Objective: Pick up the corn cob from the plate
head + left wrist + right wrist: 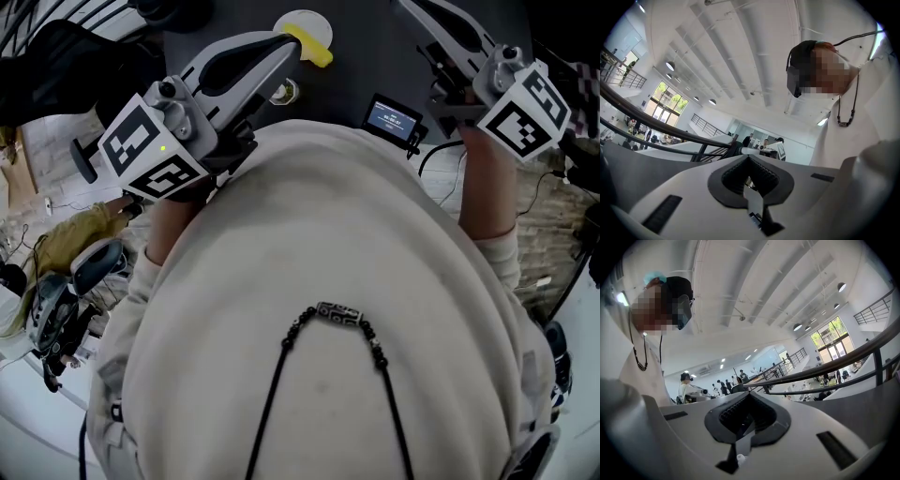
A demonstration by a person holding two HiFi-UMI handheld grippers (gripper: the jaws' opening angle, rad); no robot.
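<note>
Corn cob on plate; axis diagonal

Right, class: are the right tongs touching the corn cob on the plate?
Apart. The head view shows bare dark table between the right tongs and the corn cob. The right gripper view shows them shut on nothing.

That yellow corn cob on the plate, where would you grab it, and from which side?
Probably its middle, from above, jaws across its narrow width. The corn cob lies on its side on the plate, slanted in the head view, so its long flanks look free and the plate blocks coming from below.
</note>
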